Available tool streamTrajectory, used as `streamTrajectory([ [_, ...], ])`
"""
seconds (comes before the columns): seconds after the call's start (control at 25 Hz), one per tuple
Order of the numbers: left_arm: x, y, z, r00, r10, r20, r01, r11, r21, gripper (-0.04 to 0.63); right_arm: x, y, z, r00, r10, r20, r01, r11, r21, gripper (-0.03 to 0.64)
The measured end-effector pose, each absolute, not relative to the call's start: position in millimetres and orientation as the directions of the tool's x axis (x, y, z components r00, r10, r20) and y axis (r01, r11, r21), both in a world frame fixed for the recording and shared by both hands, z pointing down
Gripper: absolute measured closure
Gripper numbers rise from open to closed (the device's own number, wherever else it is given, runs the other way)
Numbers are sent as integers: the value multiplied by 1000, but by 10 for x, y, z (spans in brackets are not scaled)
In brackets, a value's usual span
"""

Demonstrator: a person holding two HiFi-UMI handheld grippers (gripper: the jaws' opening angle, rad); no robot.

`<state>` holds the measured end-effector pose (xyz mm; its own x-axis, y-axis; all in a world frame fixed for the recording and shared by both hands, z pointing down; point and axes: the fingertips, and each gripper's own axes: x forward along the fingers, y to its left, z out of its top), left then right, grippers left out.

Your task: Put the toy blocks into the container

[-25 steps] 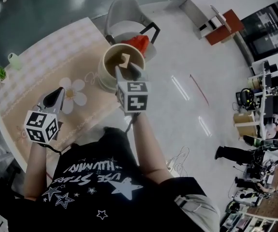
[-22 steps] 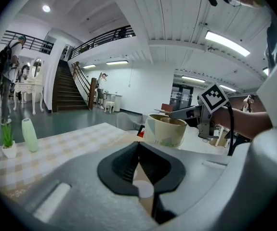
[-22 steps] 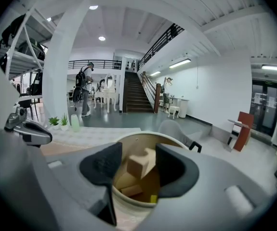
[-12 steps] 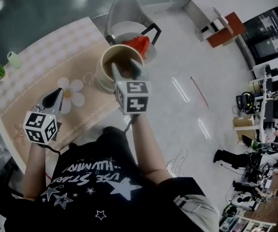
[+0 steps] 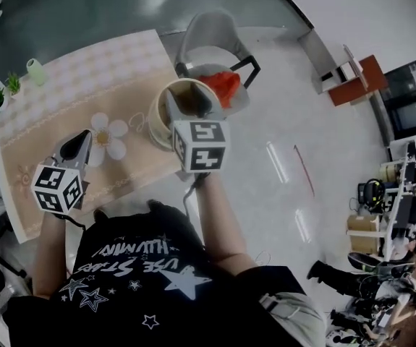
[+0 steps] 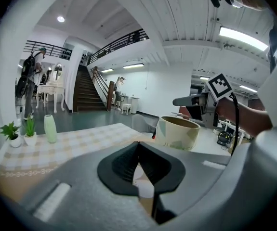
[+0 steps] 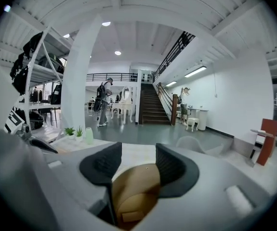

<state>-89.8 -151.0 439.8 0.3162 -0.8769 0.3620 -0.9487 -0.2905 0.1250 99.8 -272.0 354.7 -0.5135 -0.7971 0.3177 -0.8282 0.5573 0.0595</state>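
Open hall, stairs at the back. Checked desk [image 5: 63,85] runs up-left in the head view, and the cream container [image 5: 158,114] sits at its near-right corner, just short of a grey chair [image 5: 215,42].

Right tongs [image 5: 188,101] hang right over the container mouth, pointing shallowly down into it. Jaws are released and have just been opening, with nothing between the pads. The right gripper view looks past them to the brown inside wall.

Left tongs [image 5: 85,137] are clenched tight and empty, low over the desk by the flower print [image 5: 106,136]. They're well apart from the container, which lies ahead and to their right.

One tan block [image 7: 130,216] lies flat on the container floor, below the right jaws and clear of them. Its long side looks to run across the tongs' line.

Read: that block is delivered. The right hand is the nearer one to the container. I can't pick out another loose block on the desk from these views.
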Motion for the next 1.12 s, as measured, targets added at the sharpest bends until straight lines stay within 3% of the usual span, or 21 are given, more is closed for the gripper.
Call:
streamTrajectory([
  [0.32,-796,-1372,4373,135,-923,360,-989,-102,111,586,874,-2727,3468,-681,-676,280,-699,714,24,393],
  [0.8,-684,-700,4374,-227,-897,379,-955,282,94,584,364,-2496,3480,-907,-341,247,-354,935,-10,394],
  [0.88,-641,-549,4405,-271,-878,394,-938,332,97,584,284,-2406,3442,-930,-288,230,-300,954,-19,439],
  [1.12,-524,-256,4470,-347,-836,425,-904,419,86,584,117,-2145,3415,-963,-193,187,-206,977,-54,490],
])
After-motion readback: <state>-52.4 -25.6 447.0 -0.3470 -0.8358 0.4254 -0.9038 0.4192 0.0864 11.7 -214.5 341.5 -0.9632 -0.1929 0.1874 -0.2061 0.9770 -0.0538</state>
